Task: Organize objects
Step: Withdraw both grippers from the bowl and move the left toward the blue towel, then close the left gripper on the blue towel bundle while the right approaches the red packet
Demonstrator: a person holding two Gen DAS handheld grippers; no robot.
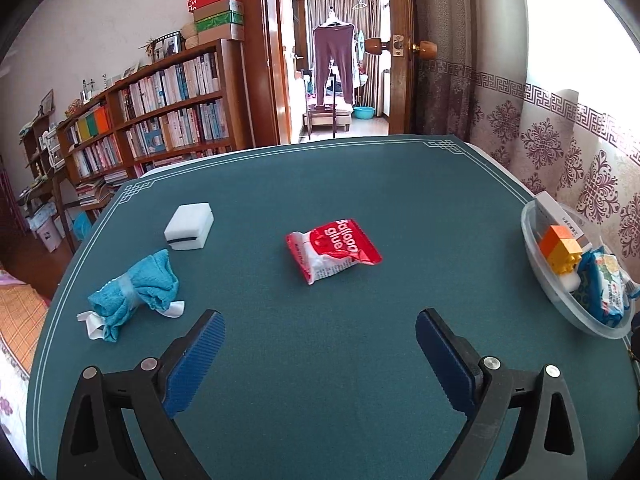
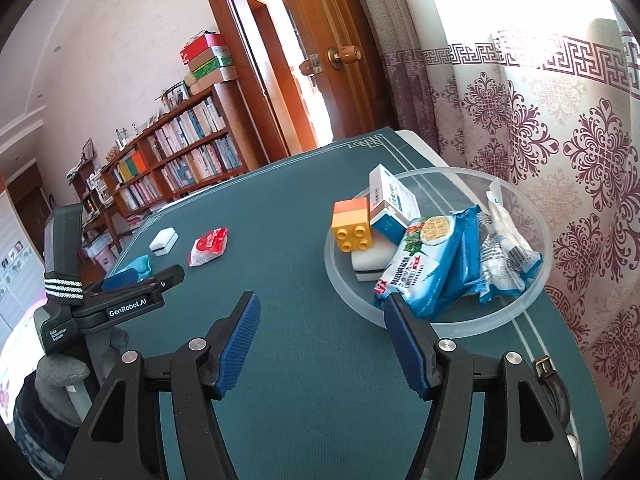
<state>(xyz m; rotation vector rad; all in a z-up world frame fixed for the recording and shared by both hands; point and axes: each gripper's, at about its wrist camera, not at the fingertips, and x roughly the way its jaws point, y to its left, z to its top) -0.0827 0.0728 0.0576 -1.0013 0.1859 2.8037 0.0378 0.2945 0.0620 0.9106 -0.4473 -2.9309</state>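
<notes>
While three items [image 1: 334, 250] lie loose, the bowl [image 2: 532, 216] holds six.

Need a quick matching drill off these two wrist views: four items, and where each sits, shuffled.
Items:
1. red packet
2. yellow block
3. blue cloth
4. white sponge

Places:
A. in the clear bowl
B. table centre, ahead of the open left claw
C. near the far left corner
D. left edge, nearest the left claw, tied with white ribbon

Pairs: 1-B, 2-A, 3-D, 4-C
</notes>
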